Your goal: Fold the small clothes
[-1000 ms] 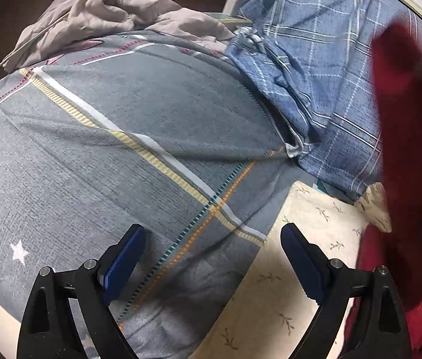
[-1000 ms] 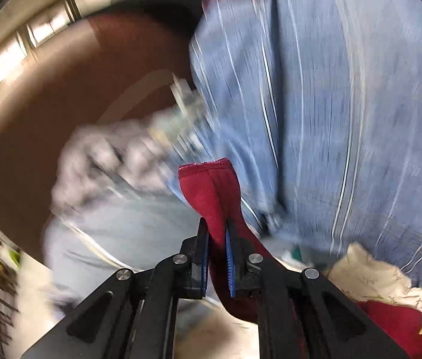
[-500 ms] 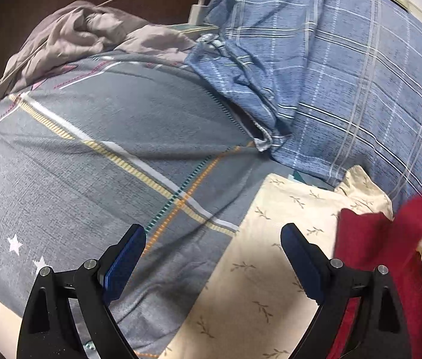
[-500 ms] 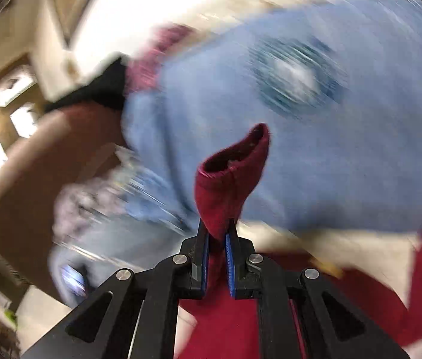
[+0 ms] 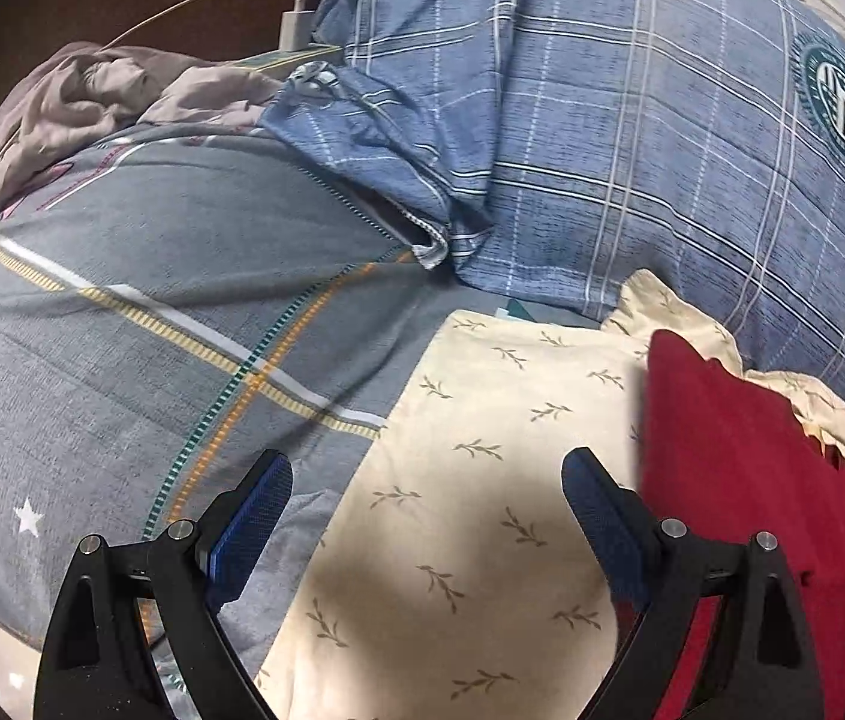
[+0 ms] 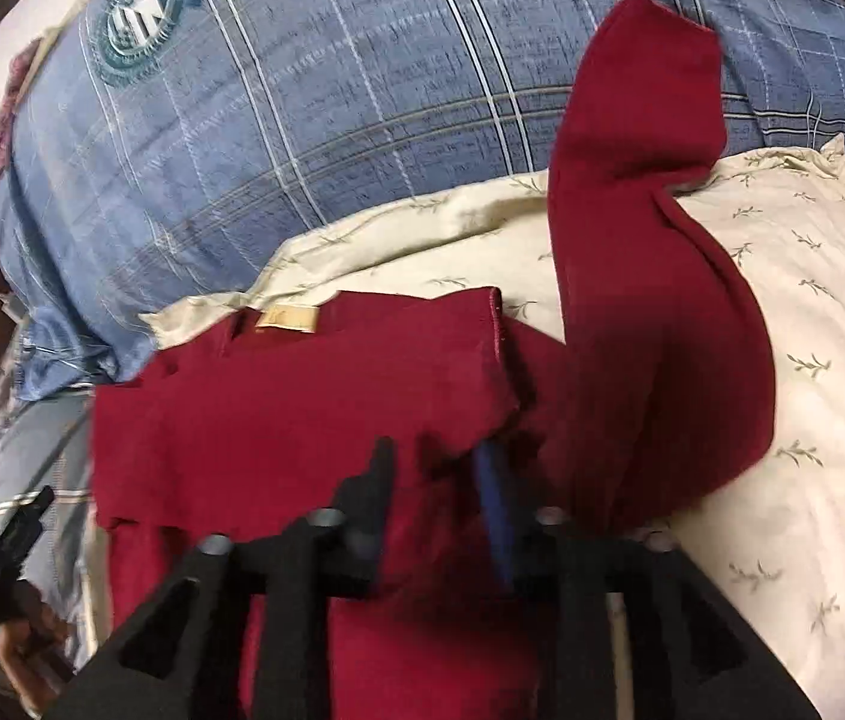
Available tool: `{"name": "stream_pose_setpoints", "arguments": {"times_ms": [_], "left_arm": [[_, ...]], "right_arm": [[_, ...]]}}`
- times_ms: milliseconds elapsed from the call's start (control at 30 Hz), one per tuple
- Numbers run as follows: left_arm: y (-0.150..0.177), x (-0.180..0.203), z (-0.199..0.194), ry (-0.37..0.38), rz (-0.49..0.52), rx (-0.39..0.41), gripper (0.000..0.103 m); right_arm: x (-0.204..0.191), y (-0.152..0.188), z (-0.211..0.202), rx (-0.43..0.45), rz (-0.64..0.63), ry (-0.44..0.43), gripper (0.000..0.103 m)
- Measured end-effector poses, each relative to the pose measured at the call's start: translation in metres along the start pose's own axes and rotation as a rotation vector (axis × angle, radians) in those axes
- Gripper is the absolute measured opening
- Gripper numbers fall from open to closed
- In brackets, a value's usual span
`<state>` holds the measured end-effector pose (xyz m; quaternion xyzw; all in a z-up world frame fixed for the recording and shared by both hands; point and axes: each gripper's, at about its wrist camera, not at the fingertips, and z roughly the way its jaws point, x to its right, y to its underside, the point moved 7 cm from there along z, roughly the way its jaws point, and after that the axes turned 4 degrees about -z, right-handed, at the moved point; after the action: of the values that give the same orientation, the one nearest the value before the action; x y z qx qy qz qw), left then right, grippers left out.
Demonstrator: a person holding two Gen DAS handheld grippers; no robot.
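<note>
My left camera looks forward and down past my wide-set fingers [image 5: 275, 516], close over the cream leaf-print cloth [image 5: 482, 480]. My right camera, somewhat blurred, sits closer over the red garment [image 6: 302, 396]. Both views share that cloth, the garment and the blue plaid pillow [image 5: 632, 120].

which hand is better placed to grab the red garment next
Right, likely. The right tool is directly over the red garment, its jaws opening. The left tool hangs open and empty over the cream leaf-print cloth, the garment off to its side.
</note>
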<state>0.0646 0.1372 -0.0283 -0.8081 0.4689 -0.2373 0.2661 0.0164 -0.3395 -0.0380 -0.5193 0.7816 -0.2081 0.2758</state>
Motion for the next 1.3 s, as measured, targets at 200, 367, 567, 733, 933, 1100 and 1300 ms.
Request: {"name": "stream_pose_setpoints", "arguments": {"times_ms": [200, 367, 567, 733, 933, 1100, 1300], "left_arm": [[0.006, 0.012, 0.004, 0.033, 0.041, -0.029, 0.091], [-0.001, 0.001, 0.005, -0.032, 0.035, -0.004, 0.091], [-0.013, -0.031, 0.008, -0.06, -0.095, 0.001, 0.091], [-0.018, -0.041, 0.009, -0.058, -0.13, -0.004, 0.091], [-0.018, -0.038, 0.012, -0.076, -0.113, 0.007, 0.091], [-0.017, -0.027, 0.009, -0.039, -0.092, 0.016, 0.091], [-0.006, 0.009, 0.0, 0.106, -0.022, 0.022, 0.093]], "right_arm": [[-0.111, 0.022, -0.004, -0.001, -0.234, -0.259, 0.05], [-0.223, 0.046, 0.022, -0.072, -0.373, -0.514, 0.05], [-0.28, 0.033, 0.092, -0.104, -0.472, -0.317, 0.054], [-0.291, 0.041, 0.131, -0.135, -0.528, -0.192, 0.032], [-0.318, 0.045, 0.146, -0.216, -0.464, -0.263, 0.001], [-0.279, 0.036, 0.097, -0.182, -0.388, -0.331, 0.015], [-0.155, 0.01, 0.047, -0.048, -0.393, -0.04, 0.049]]}}
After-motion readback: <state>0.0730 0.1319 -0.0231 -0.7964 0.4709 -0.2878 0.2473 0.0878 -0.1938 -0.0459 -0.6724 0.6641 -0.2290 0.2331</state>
